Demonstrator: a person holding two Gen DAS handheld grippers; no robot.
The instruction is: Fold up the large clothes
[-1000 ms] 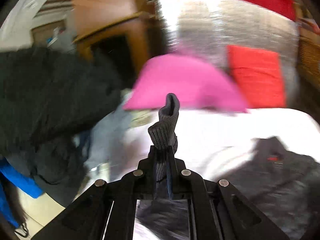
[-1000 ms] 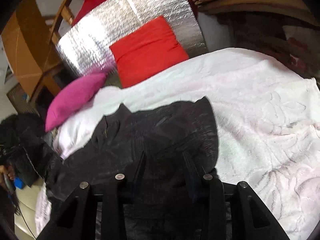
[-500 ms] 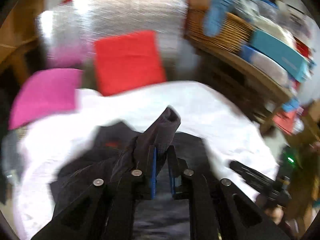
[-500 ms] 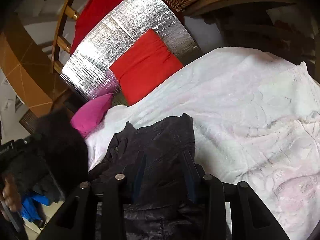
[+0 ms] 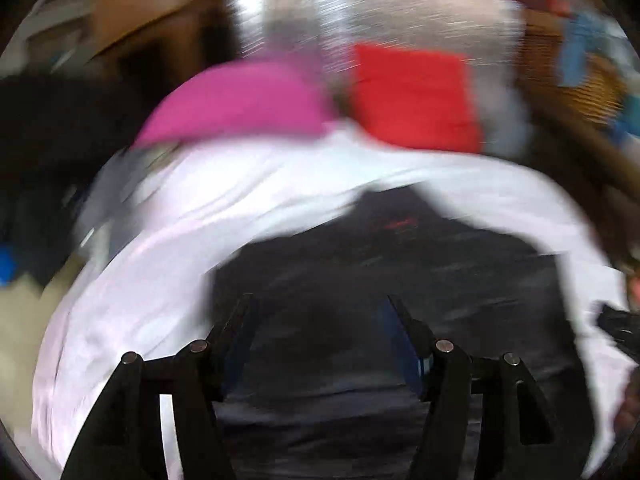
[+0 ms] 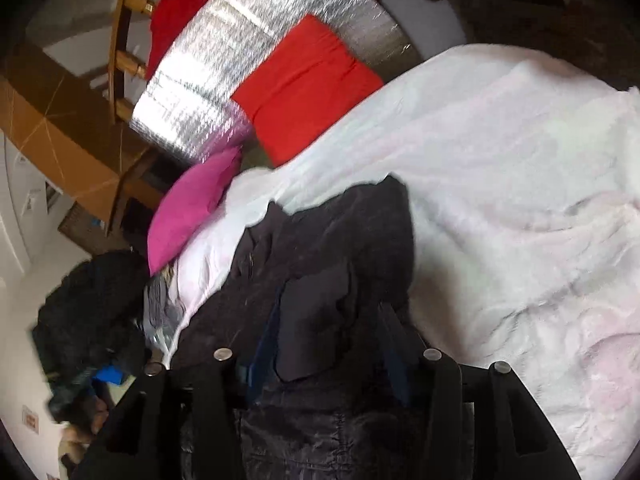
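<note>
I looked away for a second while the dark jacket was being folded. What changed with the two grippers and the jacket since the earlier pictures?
The left gripper let go of the knit cuff it had pinched and carried over the dark jacket; its jaws are opening, nothing between them. The right gripper is opening too, with a jacket fold loose between its fingers. The jacket stayed on the white blanket, and the pink pillow and red cushion kept their places.

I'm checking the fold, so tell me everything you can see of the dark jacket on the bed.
The dark jacket is black or charcoal, slightly shiny and creased, with a small red mark near its far end. It lies rumpled and partly folded on the white blanket, below the pink pillow. A fold lies between the right gripper's opening jaws.
</note>
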